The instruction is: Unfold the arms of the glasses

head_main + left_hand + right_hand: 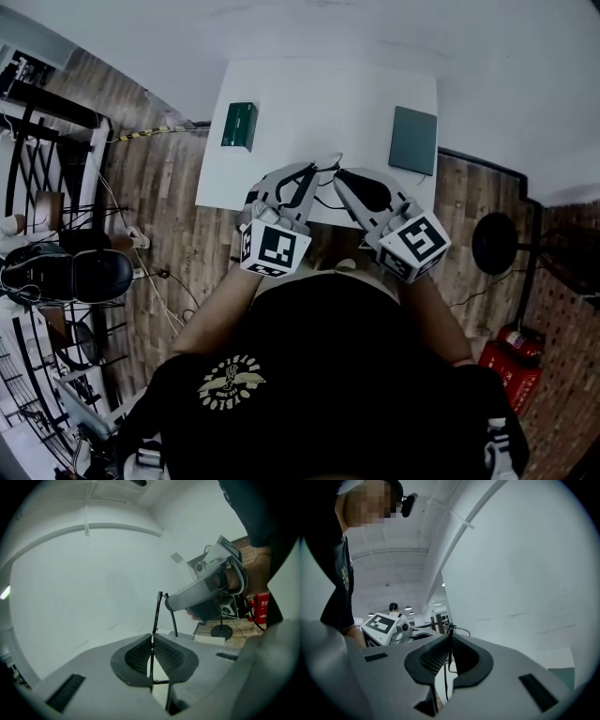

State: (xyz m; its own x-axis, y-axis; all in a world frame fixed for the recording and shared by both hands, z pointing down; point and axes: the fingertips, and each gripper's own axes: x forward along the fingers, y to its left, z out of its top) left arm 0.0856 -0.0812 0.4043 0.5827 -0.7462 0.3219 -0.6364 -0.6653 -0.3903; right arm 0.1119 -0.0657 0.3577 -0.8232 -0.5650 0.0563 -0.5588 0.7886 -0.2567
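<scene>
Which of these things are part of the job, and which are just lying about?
In the job: glasses, left hand-held gripper, right hand-held gripper, both clamped on them.
Lying about: green box, grey flat box, both on the table.

White table (281, 103) bears a green box (239, 126) and grey case (413, 140).

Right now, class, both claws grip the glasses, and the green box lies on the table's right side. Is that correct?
No: the head view shows the green box on the table's left side. Left claw and right claw do grip the glasses.
</scene>
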